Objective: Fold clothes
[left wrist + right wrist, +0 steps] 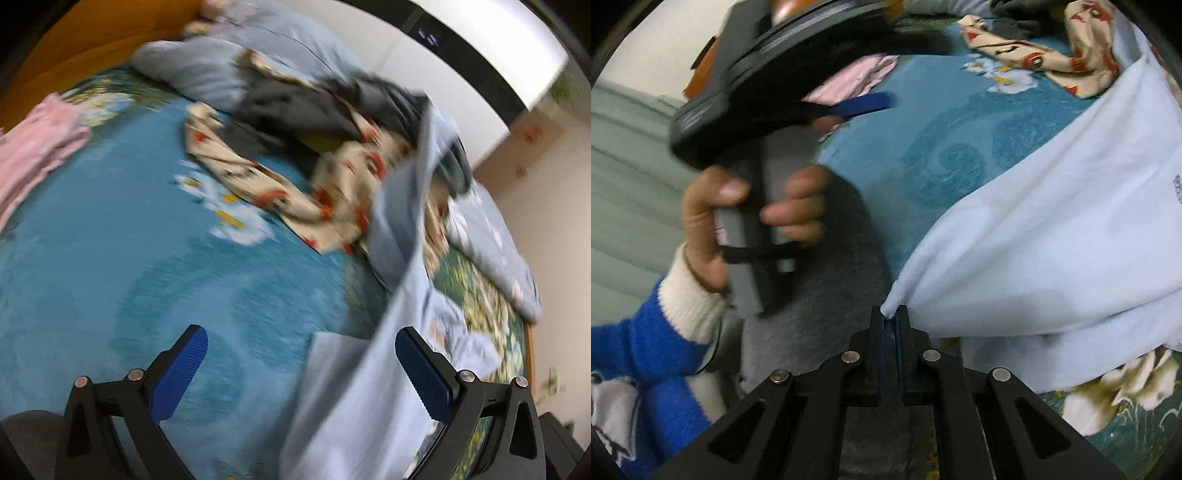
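Bedspread (110, 240) teal, floral | left gripper (301, 373) wide | right gripper (890, 325) pinching pale-blue garment (1052, 240)

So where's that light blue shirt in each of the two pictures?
Left wrist view: the light blue shirt hangs at lower right, by the right-hand finger of the open left tool.
Right wrist view: it fills the right side, a corner pinched in the right tool.
Shared landmark: the cream-and-red patterned garment.

Both wrist views look closely across the shared teal bedspread (110, 258).
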